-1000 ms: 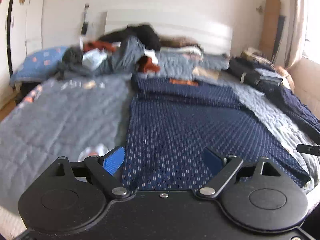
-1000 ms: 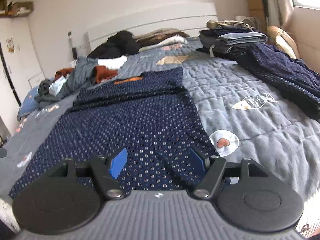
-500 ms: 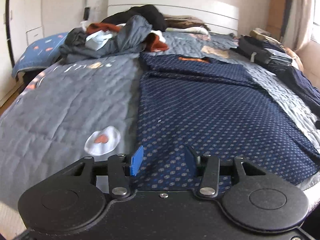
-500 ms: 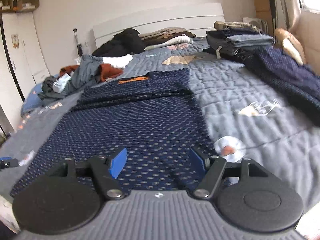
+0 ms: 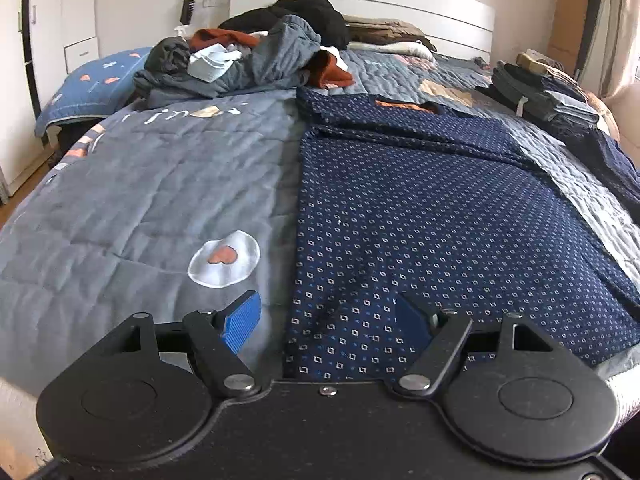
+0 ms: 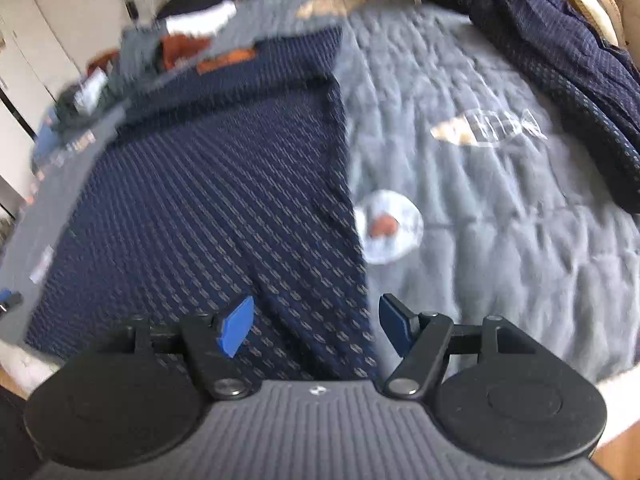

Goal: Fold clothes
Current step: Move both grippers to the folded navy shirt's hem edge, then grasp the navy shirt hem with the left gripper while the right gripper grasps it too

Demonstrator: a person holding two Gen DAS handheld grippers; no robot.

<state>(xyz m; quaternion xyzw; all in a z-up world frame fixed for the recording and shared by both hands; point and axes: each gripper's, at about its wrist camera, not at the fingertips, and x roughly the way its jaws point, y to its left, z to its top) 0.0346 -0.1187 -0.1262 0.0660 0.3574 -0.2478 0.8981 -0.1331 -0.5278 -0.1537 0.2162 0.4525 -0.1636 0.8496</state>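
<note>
A navy dotted garment (image 5: 420, 220) lies spread flat on the grey quilt (image 5: 140, 200), its orange neck label at the far end. My left gripper (image 5: 328, 312) hovers low over the garment's near left corner, jaws opening, straddling the left edge with the cloth loose between the blue pads (image 5: 242, 322). In the right wrist view, which is blurred by motion, the same garment (image 6: 208, 200) fills the left half. My right gripper (image 6: 316, 320) stands open above its near right corner, one pad over cloth, the other (image 6: 394, 324) over bare quilt (image 6: 500, 240).
A heap of unfolded clothes (image 5: 248, 60) sits at the head of the bed beside a blue pillow (image 5: 92, 80). A folded stack (image 5: 540, 96) and another navy garment (image 6: 560, 60) lie along the right side. The white headboard (image 5: 400, 4) stands behind.
The left jaws narrowed, then spread again, while the gripper dipped toward the near hem. The right gripper tilted downward and swung toward the garment's right edge, blurring its view.
</note>
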